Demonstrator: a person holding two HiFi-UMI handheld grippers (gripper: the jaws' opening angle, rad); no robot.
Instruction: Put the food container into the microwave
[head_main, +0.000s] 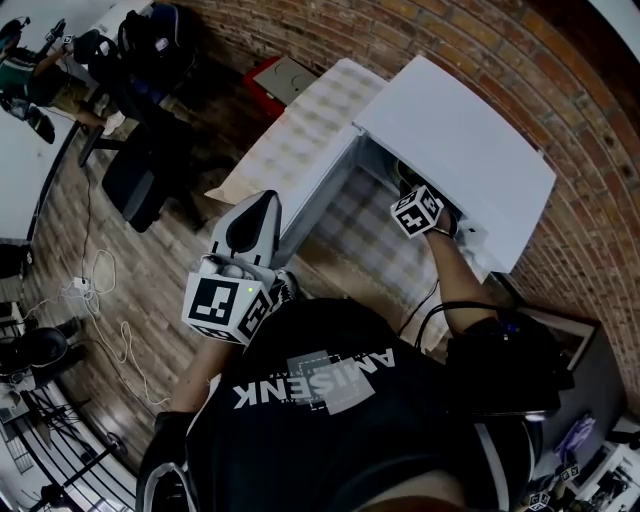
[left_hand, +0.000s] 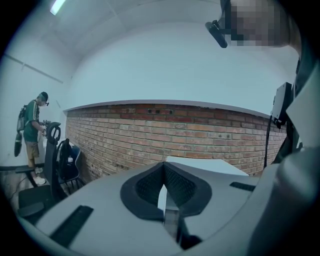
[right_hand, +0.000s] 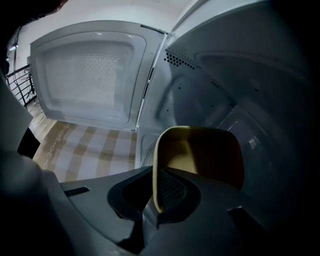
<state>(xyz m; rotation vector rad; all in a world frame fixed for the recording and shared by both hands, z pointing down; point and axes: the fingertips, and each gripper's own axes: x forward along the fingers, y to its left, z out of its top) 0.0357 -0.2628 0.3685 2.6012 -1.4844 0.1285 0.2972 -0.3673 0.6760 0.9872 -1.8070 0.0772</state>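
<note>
The right gripper (right_hand: 156, 195) pinched the rim of the square yellow plastic food container (right_hand: 202, 155), inside the white metal microwave (right_hand: 200, 85). It should lower it flat and gently before letting go. The left gripper (left_hand: 165, 192) was closed on nothing.

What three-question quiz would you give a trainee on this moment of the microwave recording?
1. True or false: the microwave door stands open.
2. What do the jaws of the right gripper hold? A) the rim of the yellow food container; B) a mug handle; C) nothing.
3. Fill in: the jaws of the left gripper are ____, with nothing between them.

Key: 1 true. 2 A; the container is inside the microwave cavity. 3 together.
</note>
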